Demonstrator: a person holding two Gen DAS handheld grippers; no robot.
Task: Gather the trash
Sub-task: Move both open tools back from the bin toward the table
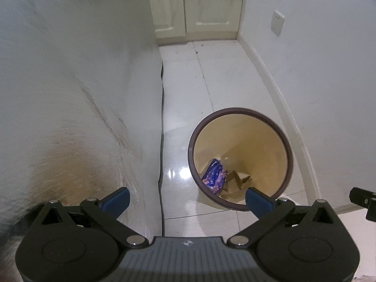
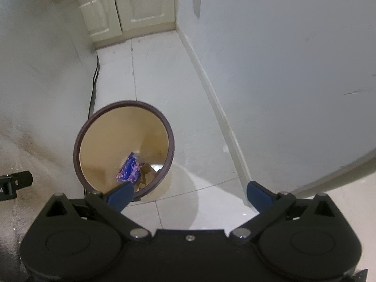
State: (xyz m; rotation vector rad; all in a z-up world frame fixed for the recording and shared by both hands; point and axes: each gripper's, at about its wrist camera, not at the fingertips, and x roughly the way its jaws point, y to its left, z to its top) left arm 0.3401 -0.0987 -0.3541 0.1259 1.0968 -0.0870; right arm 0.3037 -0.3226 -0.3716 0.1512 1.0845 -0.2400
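Observation:
A round trash bin with a brown rim (image 1: 239, 111) and cream inside stands on the white tiled floor; it also shows in the right wrist view (image 2: 123, 103). Inside lie a blue and pink patterned wrapper (image 1: 215, 175) (image 2: 128, 170) and brown paper scraps (image 1: 239, 181). My left gripper (image 1: 188, 199) is open and empty, held above the floor left of the bin. My right gripper (image 2: 190, 196) is open and empty, above the floor right of the bin. Each gripper's edge shows in the other's view.
A large white appliance side (image 1: 70, 94) fills the left, with a black cable (image 2: 94, 82) running down beside it. A white wall (image 2: 282, 70) with a baseboard and a socket (image 1: 277, 22) bounds the right. Cream cabinets (image 1: 199, 7) close the far end.

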